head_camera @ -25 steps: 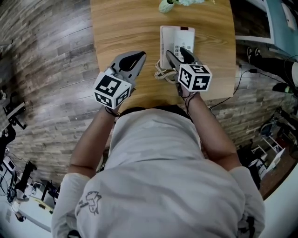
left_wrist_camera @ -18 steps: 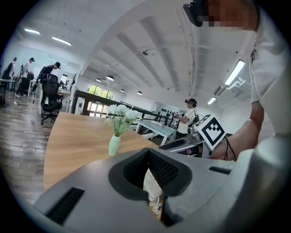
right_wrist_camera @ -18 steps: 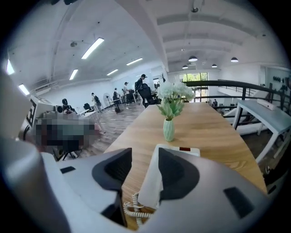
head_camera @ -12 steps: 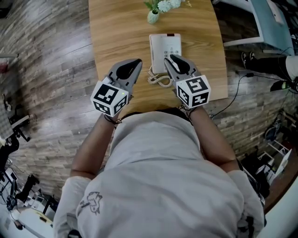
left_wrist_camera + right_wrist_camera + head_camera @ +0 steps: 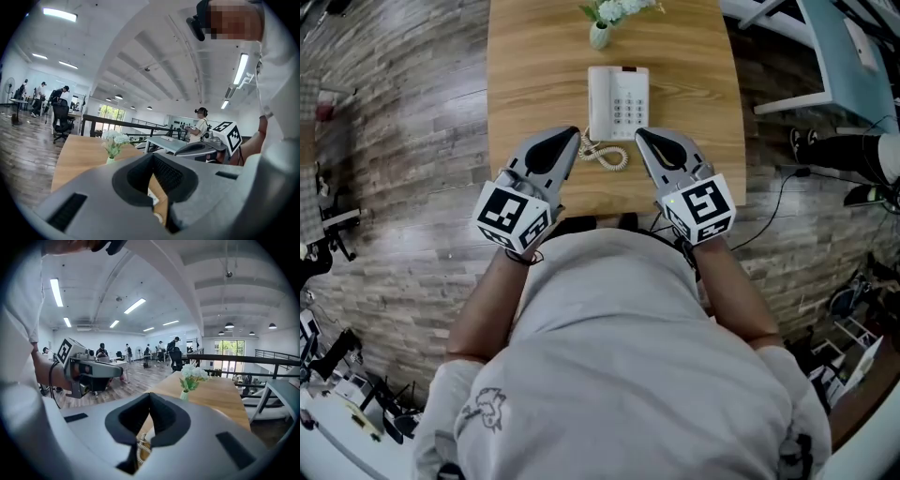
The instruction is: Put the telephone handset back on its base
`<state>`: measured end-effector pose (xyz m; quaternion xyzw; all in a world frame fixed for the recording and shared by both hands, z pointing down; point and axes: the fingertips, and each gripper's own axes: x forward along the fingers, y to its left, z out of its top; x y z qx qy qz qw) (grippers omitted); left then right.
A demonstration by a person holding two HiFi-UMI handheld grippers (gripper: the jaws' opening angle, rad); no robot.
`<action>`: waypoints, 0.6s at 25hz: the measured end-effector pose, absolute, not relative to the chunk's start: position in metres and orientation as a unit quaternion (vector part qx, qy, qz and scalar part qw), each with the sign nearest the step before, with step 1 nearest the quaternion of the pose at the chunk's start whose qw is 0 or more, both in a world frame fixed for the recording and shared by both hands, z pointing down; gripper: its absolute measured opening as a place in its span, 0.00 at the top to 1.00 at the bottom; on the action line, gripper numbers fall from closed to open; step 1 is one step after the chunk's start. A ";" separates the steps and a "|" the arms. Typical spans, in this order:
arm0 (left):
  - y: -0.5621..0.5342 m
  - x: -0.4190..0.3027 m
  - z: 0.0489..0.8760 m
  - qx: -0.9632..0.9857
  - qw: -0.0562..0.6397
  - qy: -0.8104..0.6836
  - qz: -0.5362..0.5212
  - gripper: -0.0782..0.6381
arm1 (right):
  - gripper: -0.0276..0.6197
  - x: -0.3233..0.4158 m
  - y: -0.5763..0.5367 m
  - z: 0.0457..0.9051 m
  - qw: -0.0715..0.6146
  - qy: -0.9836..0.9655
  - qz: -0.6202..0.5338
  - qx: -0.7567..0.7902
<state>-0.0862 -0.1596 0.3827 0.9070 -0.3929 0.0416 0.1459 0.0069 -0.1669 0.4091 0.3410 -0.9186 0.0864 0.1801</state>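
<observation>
Tabletop looks like matt light wood grain, the telephone smooth white plastic, floor rough-looking grey planks.

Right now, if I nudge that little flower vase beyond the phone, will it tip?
Probably easily: the vase looks small and narrow, and its flowers spread wider than it, so likely top-heavy. On the smooth wooden table a low push might just slide it.

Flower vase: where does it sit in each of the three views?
Head view: flower vase at top centre, beyond the telephone.
Left gripper view: flower vase left of centre, below mid-height.
Right gripper view: flower vase right of centre, below mid-height.
Shared landmark: the wooden table it stands on.
</observation>
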 end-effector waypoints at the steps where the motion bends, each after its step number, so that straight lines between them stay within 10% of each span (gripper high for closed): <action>1: -0.152 -0.081 0.378 0.905 0.142 -0.399 0.039 0.88 | 0.95 0.013 -0.159 0.403 0.174 -0.923 0.084 0.333; 15: -0.032 -0.017 0.348 0.880 0.126 -0.458 0.033 0.88 | 0.95 0.118 -0.058 0.368 0.131 -0.943 0.051 0.301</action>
